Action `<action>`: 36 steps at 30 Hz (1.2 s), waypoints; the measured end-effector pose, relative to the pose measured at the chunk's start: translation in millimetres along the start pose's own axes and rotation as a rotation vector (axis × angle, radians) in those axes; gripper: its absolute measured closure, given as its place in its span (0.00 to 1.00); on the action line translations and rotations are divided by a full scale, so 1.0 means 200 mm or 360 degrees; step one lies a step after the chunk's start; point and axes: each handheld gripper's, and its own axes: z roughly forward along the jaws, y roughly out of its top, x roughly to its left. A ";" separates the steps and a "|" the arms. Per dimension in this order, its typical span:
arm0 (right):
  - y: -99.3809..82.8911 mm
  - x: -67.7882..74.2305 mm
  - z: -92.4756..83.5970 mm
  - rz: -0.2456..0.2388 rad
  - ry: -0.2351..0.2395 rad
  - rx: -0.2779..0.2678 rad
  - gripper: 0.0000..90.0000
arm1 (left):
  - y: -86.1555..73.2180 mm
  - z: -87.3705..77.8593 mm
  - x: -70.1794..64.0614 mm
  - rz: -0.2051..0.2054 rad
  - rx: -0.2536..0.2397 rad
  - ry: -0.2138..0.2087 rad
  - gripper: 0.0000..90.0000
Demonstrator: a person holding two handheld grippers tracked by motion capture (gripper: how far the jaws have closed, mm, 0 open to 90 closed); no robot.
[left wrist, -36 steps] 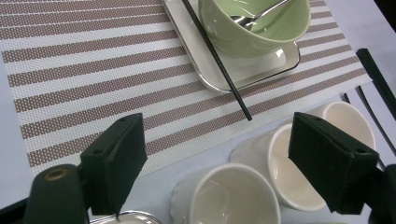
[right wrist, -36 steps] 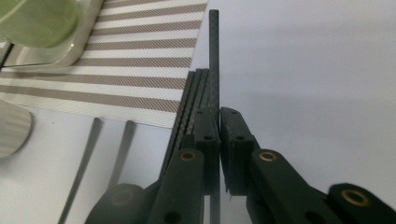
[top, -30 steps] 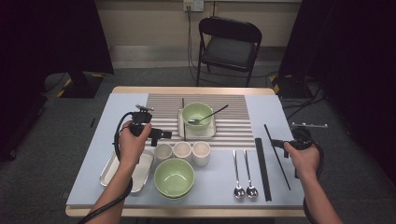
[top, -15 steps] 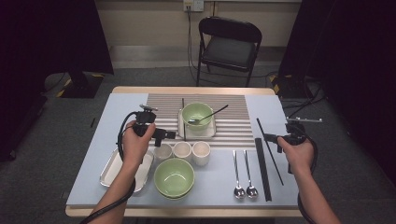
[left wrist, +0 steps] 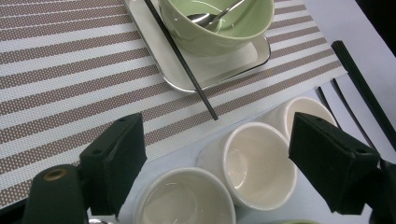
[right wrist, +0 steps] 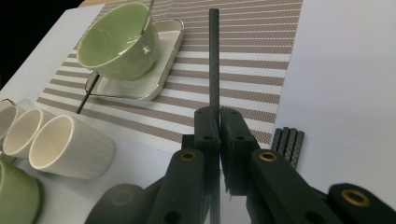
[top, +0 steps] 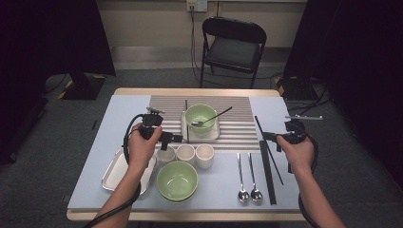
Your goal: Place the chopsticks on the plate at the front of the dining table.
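Note:
My right gripper (top: 267, 137) (right wrist: 215, 116) is shut on a thin black chopstick (top: 259, 124) (right wrist: 214, 56), which sticks out ahead of the jaws over the striped placemat (top: 240, 126). It is held just above the table's right side. My left gripper (top: 173, 138) (left wrist: 224, 163) is open and hovers over a row of three white cups (top: 185, 153) (left wrist: 254, 163), with nothing between its pads. A green bowl (top: 200, 116) (right wrist: 119, 42) with a spoon in it stands on a small white tray, and a second black chopstick (top: 187, 123) (left wrist: 182, 60) lies across the tray's left edge.
A larger green bowl (top: 177, 180) stands at the front, and a metal tray (top: 114, 173) lies at the front left. Two spoons (top: 247, 178) and a bundle of black chopsticks (top: 267, 175) (right wrist: 288, 144) lie at the front right. A folding chair (top: 233, 47) stands behind the table.
My right hand has risen and drifted back and slightly left with the chopstick still gripped. The left hand has stayed over the cups.

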 end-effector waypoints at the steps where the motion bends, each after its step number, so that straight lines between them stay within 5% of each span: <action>1: 0.00 0.01 0.00 0.0000 0.0003 -0.0001 0.96 | 0.00 0.00 0.00 -0.0001 0.0003 -0.0004 0.20; 36: 0.14 0.25 0.03 -0.0062 0.0144 -0.0066 0.96 | 0.02 0.02 -0.10 0.0039 -0.0007 -0.0071 0.20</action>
